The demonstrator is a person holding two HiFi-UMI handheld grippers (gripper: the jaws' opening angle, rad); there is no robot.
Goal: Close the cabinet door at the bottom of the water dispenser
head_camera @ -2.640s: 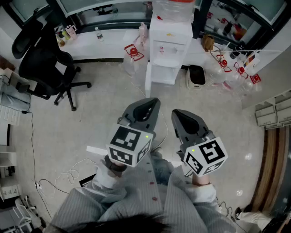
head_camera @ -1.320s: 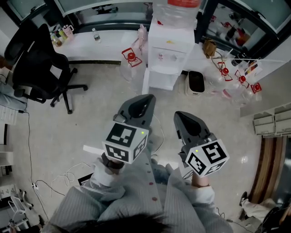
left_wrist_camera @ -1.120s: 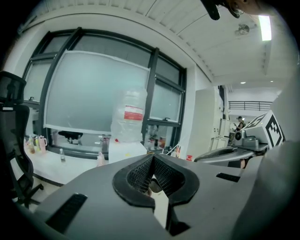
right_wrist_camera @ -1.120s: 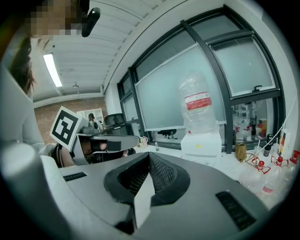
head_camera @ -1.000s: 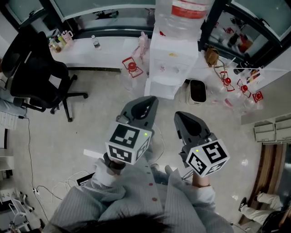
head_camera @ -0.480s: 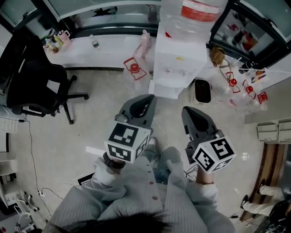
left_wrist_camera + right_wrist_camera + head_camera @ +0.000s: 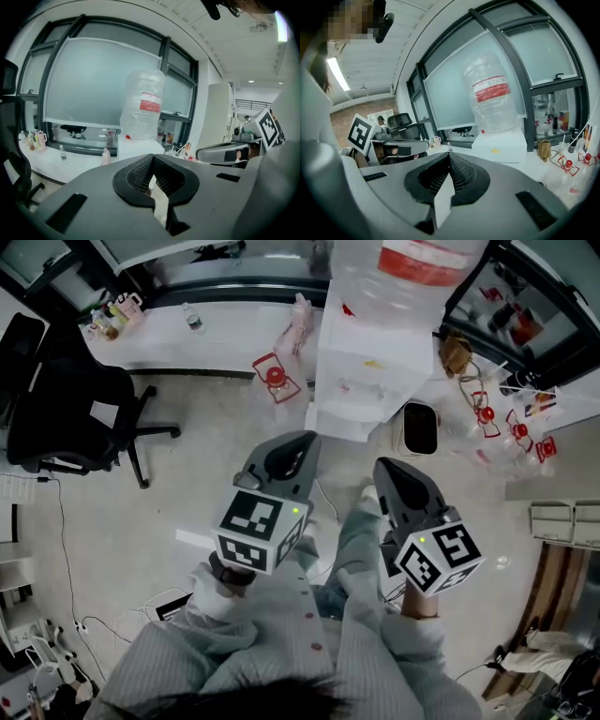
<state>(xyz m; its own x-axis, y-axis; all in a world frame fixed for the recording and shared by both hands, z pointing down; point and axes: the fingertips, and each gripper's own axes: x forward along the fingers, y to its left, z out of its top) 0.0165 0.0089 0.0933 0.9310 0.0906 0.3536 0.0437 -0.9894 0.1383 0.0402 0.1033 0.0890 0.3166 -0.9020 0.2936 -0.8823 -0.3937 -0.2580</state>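
Water dispenser (image 7: 361,352) is seen straight ahead on the floor (image 7: 187,484), its bottom cabinet door (image 7: 326,418) apart from both tongs. Left tongs (image 7: 296,441) are judged nearer it than right tongs (image 7: 390,467). Both are closed and empty.

A pale speckled floor (image 7: 187,484) is seen below. A black wheeled office chair (image 7: 66,409) is set near a long white bench (image 7: 216,338), which is backed by frosted, dark-framed windows (image 7: 93,84). A ceiling strip light (image 7: 336,73) is lit.
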